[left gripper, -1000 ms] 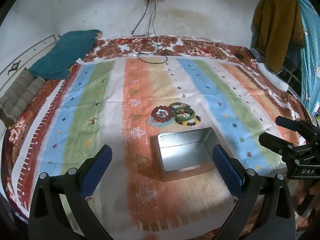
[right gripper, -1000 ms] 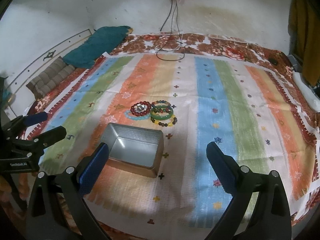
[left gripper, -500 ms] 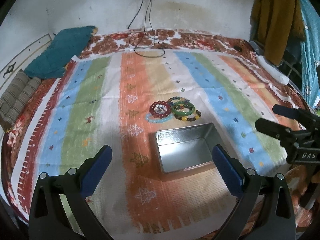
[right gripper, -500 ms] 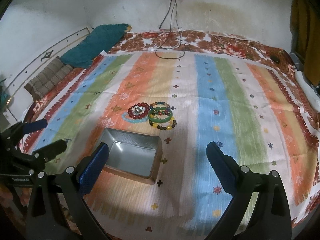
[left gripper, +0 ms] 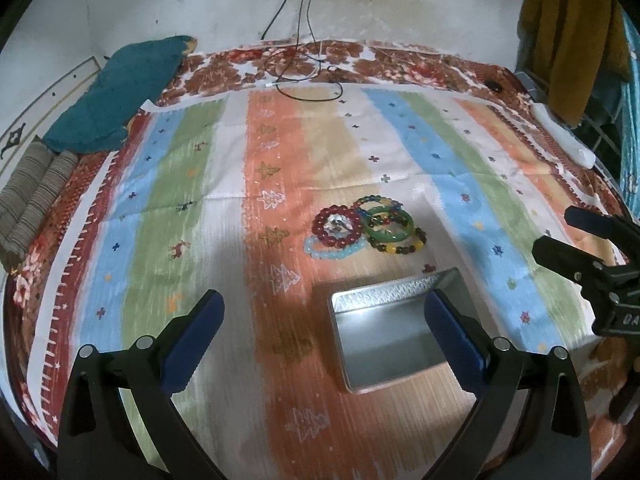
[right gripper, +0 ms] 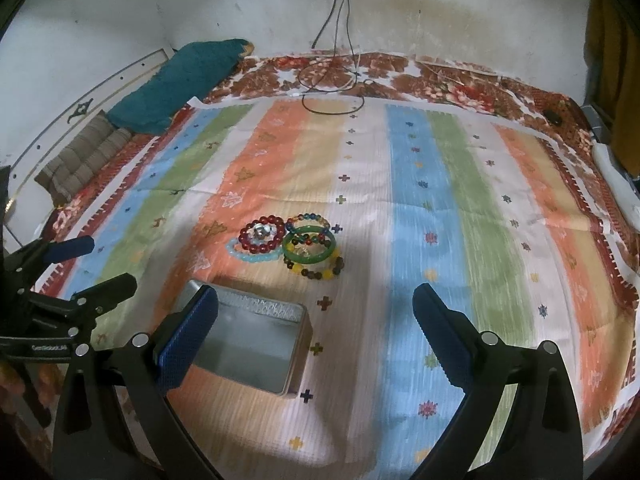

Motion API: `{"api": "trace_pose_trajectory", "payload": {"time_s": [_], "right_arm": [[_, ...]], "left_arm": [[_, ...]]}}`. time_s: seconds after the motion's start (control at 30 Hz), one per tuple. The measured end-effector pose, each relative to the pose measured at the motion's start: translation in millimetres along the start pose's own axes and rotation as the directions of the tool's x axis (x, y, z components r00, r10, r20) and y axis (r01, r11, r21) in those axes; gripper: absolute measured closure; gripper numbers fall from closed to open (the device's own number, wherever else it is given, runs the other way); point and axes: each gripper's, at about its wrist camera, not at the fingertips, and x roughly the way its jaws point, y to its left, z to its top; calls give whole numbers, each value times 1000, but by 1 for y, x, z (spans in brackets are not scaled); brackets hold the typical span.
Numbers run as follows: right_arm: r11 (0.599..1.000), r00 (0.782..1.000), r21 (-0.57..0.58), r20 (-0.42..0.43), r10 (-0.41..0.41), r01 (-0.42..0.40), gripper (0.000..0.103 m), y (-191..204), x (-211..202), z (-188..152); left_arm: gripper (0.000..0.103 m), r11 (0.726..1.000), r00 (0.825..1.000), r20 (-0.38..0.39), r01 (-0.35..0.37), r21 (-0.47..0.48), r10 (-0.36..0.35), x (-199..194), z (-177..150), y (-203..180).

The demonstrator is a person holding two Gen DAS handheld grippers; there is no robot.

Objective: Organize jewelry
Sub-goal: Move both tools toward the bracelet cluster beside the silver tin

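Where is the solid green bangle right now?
In both wrist views the solid green bangle lies on the striped cloth, in the bracelet cluster just beyond the open metal tin, right of the dark red bead bracelet.

Tin [right gripper: 256,344] just before bracelets [right gripper: 296,246]; striped cloth [right gripper: 460,208] around open.

White lettering reading "GenRobot.ai" runs along the black body of the left gripper [right gripper: 72,268]. On the right gripper [left gripper: 560,236], only the white letters "DA" show, the rest cut off.
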Motion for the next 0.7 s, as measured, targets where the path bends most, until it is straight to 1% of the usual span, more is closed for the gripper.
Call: {"api": "trace_pose_trajectory", "payload": {"time_s": [0.33,0.7], "right_arm": [[1000,999,13,-39,-8,8,4,-6,27,21],[1000,996,15,-84,-20,22,4,-10,58,38]], "left_arm": [[6,1000,999,-46,-23,-8,23,27,21,6],[6,999,995,-84,-48,17,50,55,37,8]]}}
